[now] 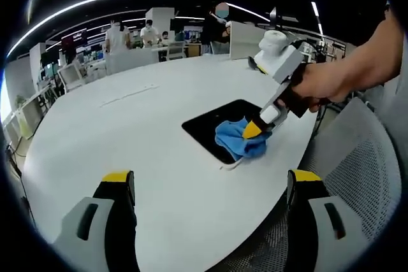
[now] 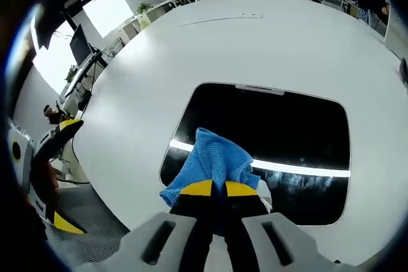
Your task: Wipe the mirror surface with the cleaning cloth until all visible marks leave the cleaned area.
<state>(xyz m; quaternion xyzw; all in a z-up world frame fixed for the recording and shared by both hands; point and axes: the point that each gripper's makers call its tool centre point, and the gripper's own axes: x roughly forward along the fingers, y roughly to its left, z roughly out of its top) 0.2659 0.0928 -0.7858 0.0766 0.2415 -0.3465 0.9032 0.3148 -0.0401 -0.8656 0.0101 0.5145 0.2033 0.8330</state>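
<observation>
In the right gripper view, the right gripper (image 2: 212, 190) is rising from the bottom with its yellow-tipped jaws drawn together, pinching a fold of the blue cleaning cloth (image 2: 213, 161). The cloth is spreading out ahead of the tips and lying on the near edge of the mirror (image 2: 280, 128) — a dark, rounded rectangle set flat on the white tabletop (image 2: 159, 55). A bright strip of reflected light is running across the mirror just past the cloth. Whether any marks are sitting on the glass is hard to judge at this angle; the surface is reading as plain black. At the left edge of this view the left gripper (image 2: 60, 132) is showing one yellow tip, well apart from the mirror and off the tabletop's side.

In the left gripper view, the left gripper (image 1: 213, 186) is holding its two jaws wide apart with nothing between them, hovering over the near rim of the tabletop (image 1: 127, 132). Beyond it, the mirror (image 1: 213, 122) is lying toward the right side of the tabletop, and the cloth (image 1: 236, 138) is bunching on its near right corner under the yellow tip of the right gripper (image 1: 255, 128), which a hand (image 1: 319, 87) is gripping from the right. A grey mesh chair (image 1: 357, 164) is standing just beside the tabletop on the right. Farther back — past the far rim — people (image 1: 118, 35) are standing among desks in an open office.
</observation>
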